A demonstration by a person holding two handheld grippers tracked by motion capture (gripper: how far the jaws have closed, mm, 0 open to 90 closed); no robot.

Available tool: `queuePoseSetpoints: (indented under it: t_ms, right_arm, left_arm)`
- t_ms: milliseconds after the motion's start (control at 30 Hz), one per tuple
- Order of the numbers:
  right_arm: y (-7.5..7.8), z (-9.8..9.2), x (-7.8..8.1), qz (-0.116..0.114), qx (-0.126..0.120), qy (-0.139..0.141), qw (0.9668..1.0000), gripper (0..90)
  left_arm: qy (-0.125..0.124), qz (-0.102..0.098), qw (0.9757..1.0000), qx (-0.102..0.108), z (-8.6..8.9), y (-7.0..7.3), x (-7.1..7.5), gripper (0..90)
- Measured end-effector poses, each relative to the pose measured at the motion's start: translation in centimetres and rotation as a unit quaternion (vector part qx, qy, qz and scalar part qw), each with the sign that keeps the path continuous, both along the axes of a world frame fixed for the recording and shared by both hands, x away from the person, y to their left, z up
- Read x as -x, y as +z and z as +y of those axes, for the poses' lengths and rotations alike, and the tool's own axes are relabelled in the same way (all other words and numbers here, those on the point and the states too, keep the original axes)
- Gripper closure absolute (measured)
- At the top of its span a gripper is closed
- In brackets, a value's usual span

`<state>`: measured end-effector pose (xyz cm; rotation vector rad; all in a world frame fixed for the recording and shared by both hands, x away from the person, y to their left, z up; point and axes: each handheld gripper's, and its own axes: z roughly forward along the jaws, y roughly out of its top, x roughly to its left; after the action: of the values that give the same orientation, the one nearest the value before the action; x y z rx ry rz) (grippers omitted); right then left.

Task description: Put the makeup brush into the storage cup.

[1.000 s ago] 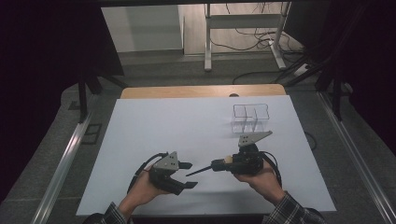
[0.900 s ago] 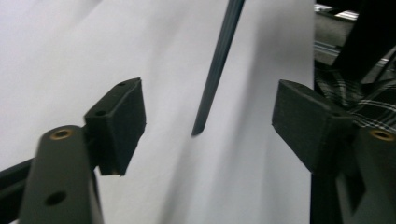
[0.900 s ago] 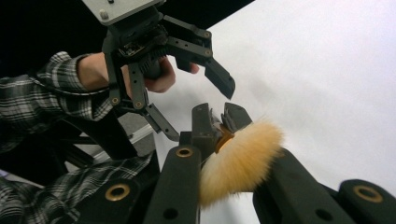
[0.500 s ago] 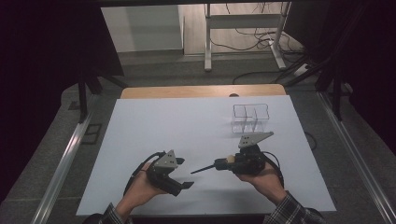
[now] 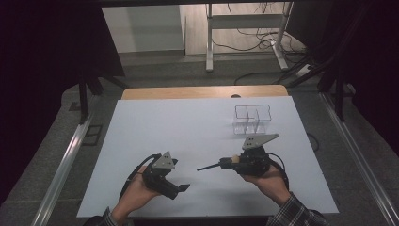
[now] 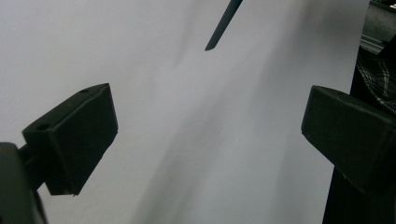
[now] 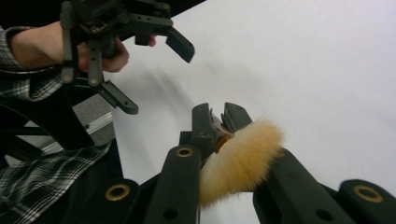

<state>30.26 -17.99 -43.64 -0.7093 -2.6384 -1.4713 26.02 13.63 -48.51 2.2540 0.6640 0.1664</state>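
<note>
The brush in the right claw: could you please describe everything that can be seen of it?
The brush has a fan of soft tan bristles, an orange-brown collar and a thin dark handle tapering to a point. The right claw is shut on it near the collar, with the bristles back between the claw's arms. It is held roughly level above the white table, handle pointing toward the left claw, which is open and apart from it.

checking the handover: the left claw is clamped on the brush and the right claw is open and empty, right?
Reversed. The right claw is shut on the brush, seen in the right gripper view. The left claw stands open and empty, its jaws having just been opening, seen in the left gripper view.
</note>
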Motion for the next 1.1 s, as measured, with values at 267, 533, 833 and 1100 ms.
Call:
queuePoseSetpoints:
  t_ms: [267, 533, 833, 1100]
  right_arm:
    - [0.0, 0.0, 0.1, -0.01, 0.013, -0.01, 0.9998, 83.8]
    - [0.2, -0.6, 0.0, -0.015, 0.015, -0.025, 0.9995, 83.8]
    - [0.5, -1.7, -0.2, -0.028, 0.016, -0.054, 0.998, 83.8]
    - [0.8, -3.5, -0.7, -0.041, 0.02, -0.094, 0.9945, 83.8]
  left_arm:
    - [0.021, -0.014, 0.9997, -0.008, 0.9, -0.2, 0.4, 2.7]
    - [0.053, -0.013, 0.9984, -0.013, 2.0, -0.4, 0.6, 2.2]
    - [0.078, -0.029, 0.9962, -0.027, 3.0, -0.4, 1.0, 2.3]
    - [0.099, -0.029, 0.9944, -0.022, 4.3, -0.3, 1.2, 2.3]
